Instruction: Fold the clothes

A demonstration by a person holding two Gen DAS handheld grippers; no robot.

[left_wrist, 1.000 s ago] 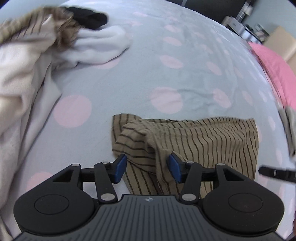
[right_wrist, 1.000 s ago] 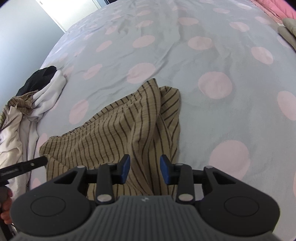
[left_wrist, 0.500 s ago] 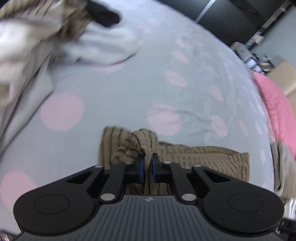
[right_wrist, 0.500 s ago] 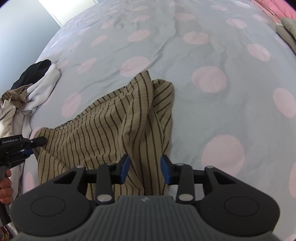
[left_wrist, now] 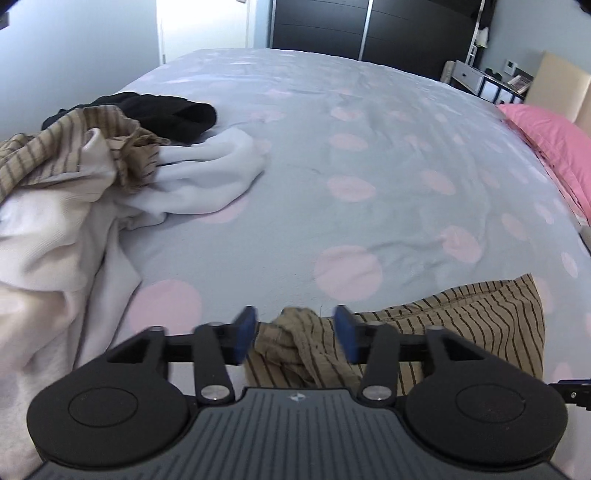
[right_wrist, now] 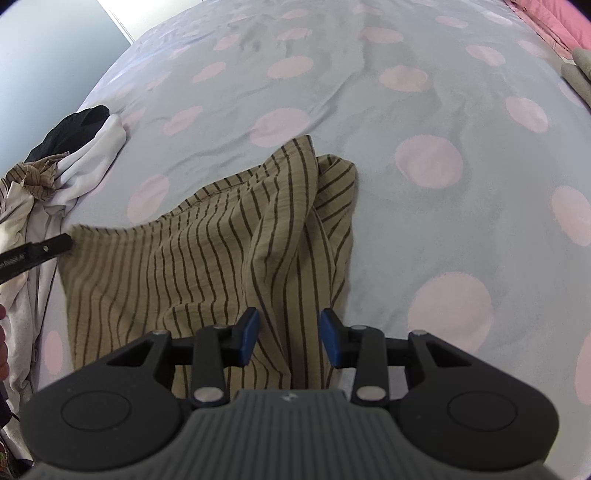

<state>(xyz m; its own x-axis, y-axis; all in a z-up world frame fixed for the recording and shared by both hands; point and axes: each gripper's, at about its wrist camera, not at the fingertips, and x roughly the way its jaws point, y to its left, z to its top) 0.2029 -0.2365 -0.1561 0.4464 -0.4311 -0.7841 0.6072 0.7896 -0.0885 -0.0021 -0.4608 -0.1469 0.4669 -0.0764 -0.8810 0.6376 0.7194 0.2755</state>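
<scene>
Left hand-held gripper (left_wrist: 295,334): blue pads, pinched together on a bunched corner of the tan striped garment (left_wrist: 461,321) half a second ago, now stand apart and are opening; the bunched corner sits loose between them, untouched. Its view has tipped up: the black wardrobe (left_wrist: 369,26) and doorway now show beyond the bed (left_wrist: 369,166). From the right wrist, the garment's left edge (right_wrist: 85,236) has been drawn out wider and flatter toward the clothes pile (right_wrist: 66,158).

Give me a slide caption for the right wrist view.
Right claw open over a striped shirt on a dotted bedspread.
</scene>
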